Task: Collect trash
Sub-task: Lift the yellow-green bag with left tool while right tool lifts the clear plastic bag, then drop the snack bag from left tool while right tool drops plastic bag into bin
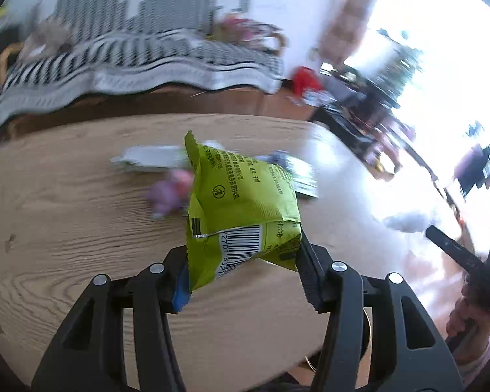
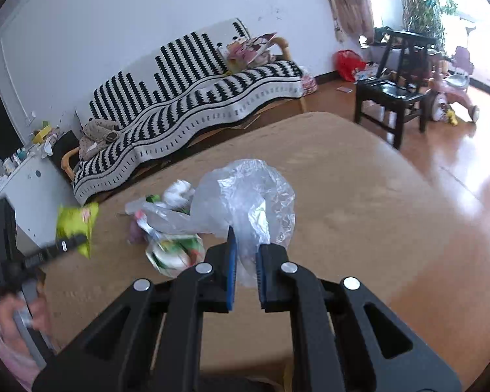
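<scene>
Both grippers' [image 1: 245, 261] [image 2: 245, 261] pads sit partly hidden behind held wrappers.

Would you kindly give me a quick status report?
Left gripper holds green wrapper. Right gripper pinches clear plastic bag. More wrappers on table.

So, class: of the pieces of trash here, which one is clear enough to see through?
The crumpled plastic bag pinched in the right gripper; the lime-green snack packet is opaque and printed.
</scene>
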{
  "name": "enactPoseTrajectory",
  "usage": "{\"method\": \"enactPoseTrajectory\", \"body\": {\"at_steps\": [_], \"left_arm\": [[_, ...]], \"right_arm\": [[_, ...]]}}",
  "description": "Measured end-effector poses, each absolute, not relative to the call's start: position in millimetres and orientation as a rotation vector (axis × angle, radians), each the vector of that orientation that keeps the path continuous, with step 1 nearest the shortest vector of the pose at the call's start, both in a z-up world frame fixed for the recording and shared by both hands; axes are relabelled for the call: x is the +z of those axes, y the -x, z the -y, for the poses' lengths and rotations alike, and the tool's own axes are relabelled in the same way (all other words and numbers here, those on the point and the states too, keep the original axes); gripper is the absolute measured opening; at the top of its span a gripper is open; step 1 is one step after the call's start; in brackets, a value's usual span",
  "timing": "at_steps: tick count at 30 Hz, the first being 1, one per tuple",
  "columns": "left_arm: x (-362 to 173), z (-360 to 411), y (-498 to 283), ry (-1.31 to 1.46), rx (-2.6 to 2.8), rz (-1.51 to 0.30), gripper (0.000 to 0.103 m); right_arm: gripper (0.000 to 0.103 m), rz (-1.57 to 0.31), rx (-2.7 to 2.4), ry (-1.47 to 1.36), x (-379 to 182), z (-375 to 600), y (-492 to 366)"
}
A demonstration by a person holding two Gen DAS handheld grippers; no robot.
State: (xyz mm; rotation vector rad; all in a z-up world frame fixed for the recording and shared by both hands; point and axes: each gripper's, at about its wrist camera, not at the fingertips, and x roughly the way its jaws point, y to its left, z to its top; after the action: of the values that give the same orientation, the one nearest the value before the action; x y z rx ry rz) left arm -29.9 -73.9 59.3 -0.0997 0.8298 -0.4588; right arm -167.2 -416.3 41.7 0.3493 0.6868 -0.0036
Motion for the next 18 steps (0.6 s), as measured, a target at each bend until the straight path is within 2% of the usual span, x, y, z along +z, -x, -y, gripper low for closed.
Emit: {"method": "enactPoseTrajectory", "body": {"at_steps": [5, 8, 13, 18], "left_arm": [[43, 173, 88, -0.049, -0.659, -0.933, 0.053], [6, 237, 122, -0.172, -0.781, -1.051, 0.053], [-76, 318, 148, -0.364, -0.799, -1.235, 0.053], [-134, 352, 149, -0.438, -0.754, -1.354, 0.052]], "right_arm": [[0.011, -0.826, -0.016, -0.368, -6, 460, 230], [0.011, -0.917, -0.055, -0.350, -50, 475, 263], [0.011, -1.040, -0.128, -0.547, -132, 514, 291], [0.011, -1.072, -0.140, -0.675, -174, 525, 301]]}}
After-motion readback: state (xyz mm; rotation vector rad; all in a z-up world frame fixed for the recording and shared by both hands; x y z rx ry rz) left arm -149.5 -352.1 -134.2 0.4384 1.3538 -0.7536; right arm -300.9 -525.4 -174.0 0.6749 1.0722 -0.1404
